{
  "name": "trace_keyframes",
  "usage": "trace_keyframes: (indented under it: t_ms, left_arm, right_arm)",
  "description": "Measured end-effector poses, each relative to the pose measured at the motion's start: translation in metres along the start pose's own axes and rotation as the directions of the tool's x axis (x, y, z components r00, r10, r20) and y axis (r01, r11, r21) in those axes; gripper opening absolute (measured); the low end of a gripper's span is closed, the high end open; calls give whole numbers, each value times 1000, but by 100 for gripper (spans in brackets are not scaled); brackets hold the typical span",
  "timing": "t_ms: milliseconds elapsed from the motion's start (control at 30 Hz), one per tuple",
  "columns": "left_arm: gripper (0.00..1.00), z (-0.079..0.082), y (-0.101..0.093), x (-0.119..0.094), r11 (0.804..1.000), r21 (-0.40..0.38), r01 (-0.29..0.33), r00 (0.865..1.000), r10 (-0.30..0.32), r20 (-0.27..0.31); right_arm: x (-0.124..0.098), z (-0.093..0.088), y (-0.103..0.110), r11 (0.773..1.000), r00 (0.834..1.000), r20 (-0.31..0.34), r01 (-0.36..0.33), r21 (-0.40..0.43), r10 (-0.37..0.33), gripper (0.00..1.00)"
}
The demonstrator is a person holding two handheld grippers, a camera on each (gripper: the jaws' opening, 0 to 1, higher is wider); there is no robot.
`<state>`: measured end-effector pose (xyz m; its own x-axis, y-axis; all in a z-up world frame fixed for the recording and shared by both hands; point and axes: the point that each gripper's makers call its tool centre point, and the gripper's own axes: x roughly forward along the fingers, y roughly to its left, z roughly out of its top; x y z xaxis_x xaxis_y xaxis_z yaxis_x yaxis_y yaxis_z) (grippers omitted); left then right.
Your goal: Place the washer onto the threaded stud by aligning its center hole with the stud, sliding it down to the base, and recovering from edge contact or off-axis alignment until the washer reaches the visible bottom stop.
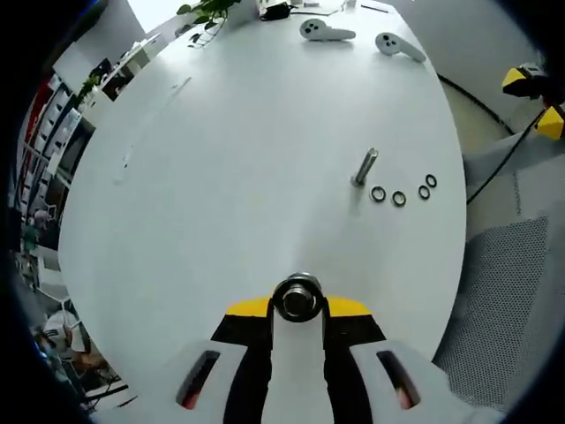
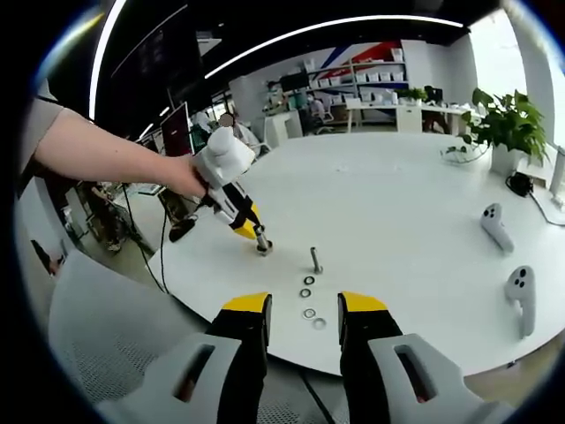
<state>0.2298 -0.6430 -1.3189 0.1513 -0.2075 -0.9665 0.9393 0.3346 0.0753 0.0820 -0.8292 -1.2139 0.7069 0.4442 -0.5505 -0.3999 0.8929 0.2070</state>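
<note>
1. Your right gripper [image 2: 305, 305] has its jaws well apart with nothing in them, and it hangs off the near edge of the white table [image 1: 221, 177]. No washer is picked up yet.
2. Your left gripper [image 1: 298, 311] is clamped on a short metal piece [image 1: 298, 297]. It looks like a bolt seen end-on, with its tip down on the table.
3. The four washers [image 2: 308, 281] lie flat in a loose row just beside the threaded stud [image 2: 315, 259], which stands upright on its own. None of them is on it.
4. Risks, as I see it:
   - The washers are thin and flat on a slick top, so a pinch could skate one away or nudge its neighbour.
   - The stud is free-standing, so an off-axis washer catching its top could tip it.
   - The two game controllers [image 2: 494, 225] are well apart from all this, so they're no worry.
5. I can't read any brand, label or writing anywhere.
</note>
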Motion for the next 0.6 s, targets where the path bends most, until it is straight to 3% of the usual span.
trace_keyframes:
  t_ms: [600]
  left_arm:
    - [19,-11,-4,32,1000,-22,21,1000,-22,-9]
  right_arm:
    - [0,-2,-2,1000,1000,-12,10,2,-10,32]
